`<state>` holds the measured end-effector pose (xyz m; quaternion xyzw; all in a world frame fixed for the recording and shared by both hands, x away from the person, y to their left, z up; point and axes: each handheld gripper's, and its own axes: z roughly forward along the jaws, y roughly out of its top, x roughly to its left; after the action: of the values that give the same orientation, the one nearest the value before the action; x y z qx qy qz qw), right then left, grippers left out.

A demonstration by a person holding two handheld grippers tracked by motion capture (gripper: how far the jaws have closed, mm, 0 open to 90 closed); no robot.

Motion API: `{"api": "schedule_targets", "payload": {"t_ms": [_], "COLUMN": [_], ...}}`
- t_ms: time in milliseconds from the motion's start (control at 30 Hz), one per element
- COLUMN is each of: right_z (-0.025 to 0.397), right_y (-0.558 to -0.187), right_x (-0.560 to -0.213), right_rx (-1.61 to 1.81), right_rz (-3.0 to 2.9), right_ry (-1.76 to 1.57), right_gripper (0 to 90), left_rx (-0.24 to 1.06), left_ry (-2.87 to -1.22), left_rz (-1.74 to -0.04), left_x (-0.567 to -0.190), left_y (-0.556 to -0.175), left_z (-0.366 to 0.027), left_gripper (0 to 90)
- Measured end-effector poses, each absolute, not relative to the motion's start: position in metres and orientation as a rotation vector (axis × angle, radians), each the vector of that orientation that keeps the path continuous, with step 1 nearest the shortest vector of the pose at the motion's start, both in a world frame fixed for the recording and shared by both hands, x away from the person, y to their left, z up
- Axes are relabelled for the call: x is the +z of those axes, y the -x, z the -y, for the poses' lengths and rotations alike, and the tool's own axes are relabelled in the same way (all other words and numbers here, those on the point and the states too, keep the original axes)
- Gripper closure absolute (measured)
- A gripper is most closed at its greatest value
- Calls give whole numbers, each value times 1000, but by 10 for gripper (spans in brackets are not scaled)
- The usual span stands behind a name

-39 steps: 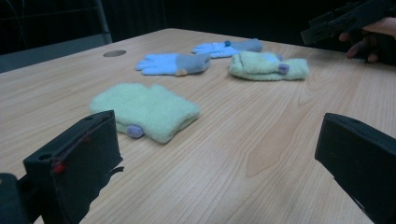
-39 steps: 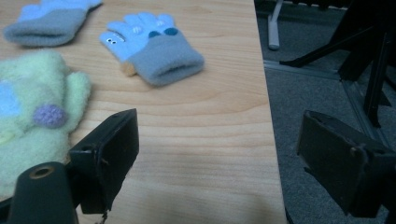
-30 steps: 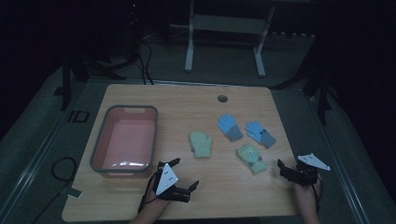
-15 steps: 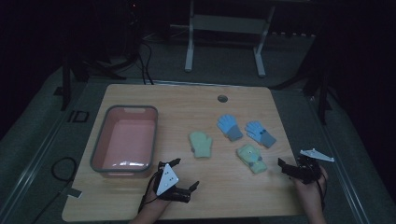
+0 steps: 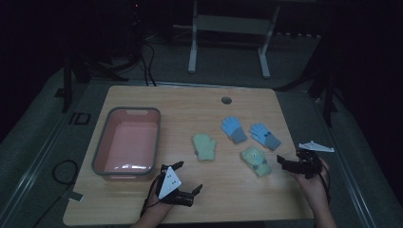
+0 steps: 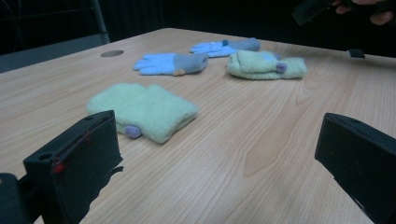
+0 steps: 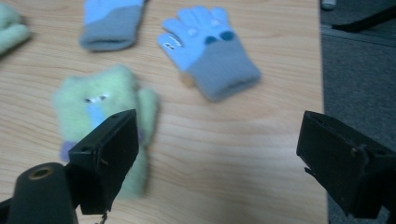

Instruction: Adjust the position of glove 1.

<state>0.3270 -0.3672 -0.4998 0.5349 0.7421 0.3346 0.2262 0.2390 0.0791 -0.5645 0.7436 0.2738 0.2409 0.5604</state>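
Note:
My left gripper [image 5: 188, 176] hovers open near the front edge, right of the pink tub [image 5: 100, 147]. In its own view the open left gripper [image 6: 217, 126] faces a plain green mitten [image 6: 142, 109] lying flat, with nothing between the jaws. My right gripper [image 5: 291, 160] is open at the table's right side, just right of a green mitten with a face [image 5: 255, 160]. In its view the right gripper [image 7: 219, 128] hangs above bare wood, with that face mitten [image 7: 100, 102] by its left jaw and a blue glove [image 7: 210, 44] beyond.
Two blue gloves [image 5: 234, 128] [image 5: 265, 135] lie side by side behind the face mitten. The plain green mitten [image 5: 204, 146] is mid-table. A round cable hole [image 5: 226, 100] sits at the back. The table's right edge [image 7: 322, 107] is close to my right gripper.
My right gripper has drifted slightly away from the front edge and to the right, still open. The left gripper and the gloves have not moved.

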Motion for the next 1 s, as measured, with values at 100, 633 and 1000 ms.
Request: {"api": "schedule_targets", "payload": {"t_ms": [100, 633, 1000], "right_z": [358, 326, 287], "right_y": [-333, -347, -364], "right_x": [-493, -474, -461], "right_rx": [925, 968, 986], "right_rz": [-2075, -2159, -2224], "right_ry": [-1452, -1366, -1247], "right_gripper": [140, 137, 192], "left_rx": [572, 567, 570], "left_ry": [-1754, -1754, -1756], "left_rz": [-641, -645, -636], "left_x": [-565, -564, -565], "left_y": [-239, -239, -238], "left_z": [-79, -79, -79], "left_gripper": [2, 2, 2]}}
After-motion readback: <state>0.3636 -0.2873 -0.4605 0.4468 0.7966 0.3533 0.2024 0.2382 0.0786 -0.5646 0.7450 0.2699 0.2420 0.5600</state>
